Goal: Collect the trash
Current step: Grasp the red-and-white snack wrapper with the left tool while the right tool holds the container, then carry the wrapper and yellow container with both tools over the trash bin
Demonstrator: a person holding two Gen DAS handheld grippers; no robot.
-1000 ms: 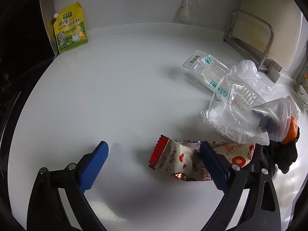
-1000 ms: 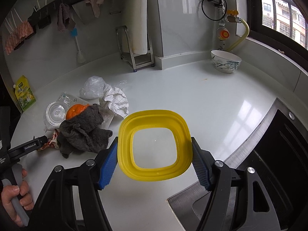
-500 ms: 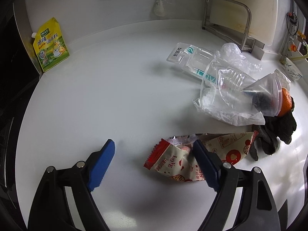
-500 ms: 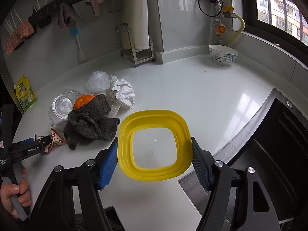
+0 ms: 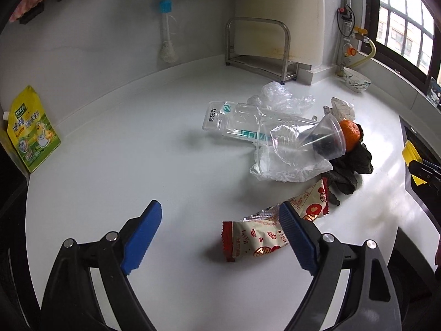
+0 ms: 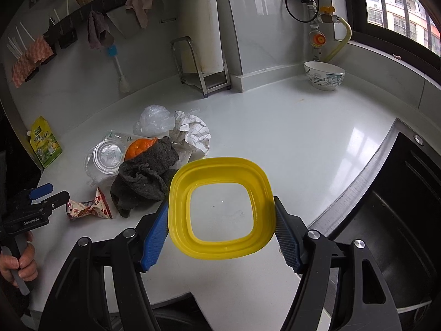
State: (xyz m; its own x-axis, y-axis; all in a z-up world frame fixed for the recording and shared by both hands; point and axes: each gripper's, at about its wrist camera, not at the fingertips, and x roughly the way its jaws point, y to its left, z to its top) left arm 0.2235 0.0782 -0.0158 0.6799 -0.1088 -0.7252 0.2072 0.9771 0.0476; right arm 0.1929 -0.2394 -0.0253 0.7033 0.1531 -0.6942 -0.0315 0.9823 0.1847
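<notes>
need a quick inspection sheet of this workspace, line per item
surface: white countertop, glossy, sink at its right edge
job's things: red-and-white snack wrapper, clear plastic cup on its side, plastic bags, crumpled paper, orange peel
clutter: dark cloth, yellow pouch, bowl
grippers: left hand-held gripper open beside the wrapper; right hand-held gripper shut on yellow container
cables: black loop by valve
surroundings: rack, hanging rags, window
</notes>
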